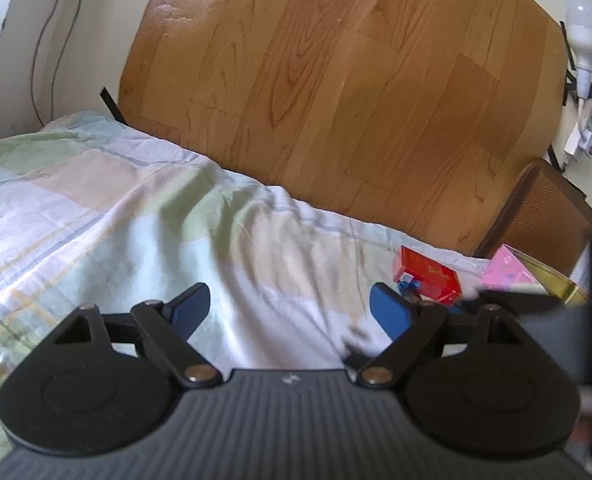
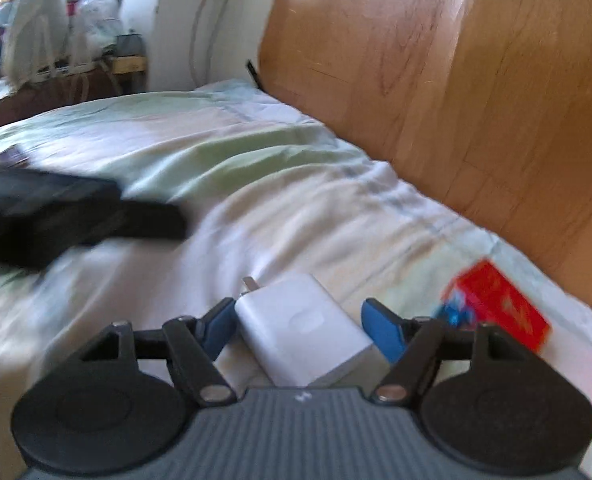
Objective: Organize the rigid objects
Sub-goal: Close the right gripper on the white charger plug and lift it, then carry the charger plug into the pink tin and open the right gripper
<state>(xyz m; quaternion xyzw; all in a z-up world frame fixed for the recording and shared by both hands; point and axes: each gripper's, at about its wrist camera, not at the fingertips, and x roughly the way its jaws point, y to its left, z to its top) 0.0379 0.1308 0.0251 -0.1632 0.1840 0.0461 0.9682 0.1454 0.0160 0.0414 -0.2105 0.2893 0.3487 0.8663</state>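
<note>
- Bed [image 1: 96,208]: carries every item; sorting looks barely begun.
- Left tool [image 1: 290,312]: jaws wide, empty, above the bed.
- Right tool [image 2: 296,326]: jaws wide around the charger [image 2: 301,328]; grip uncertain.
- Tin [image 1: 559,284]: at the bed's right end.
- Red box [image 1: 425,276]: left of the tin, still loose.

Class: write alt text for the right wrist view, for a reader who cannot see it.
A white plug-in charger sits between the open blue fingers of the right gripper, over a rumpled pastel bedsheet. A red box lies to the right, near a wooden headboard.
</note>
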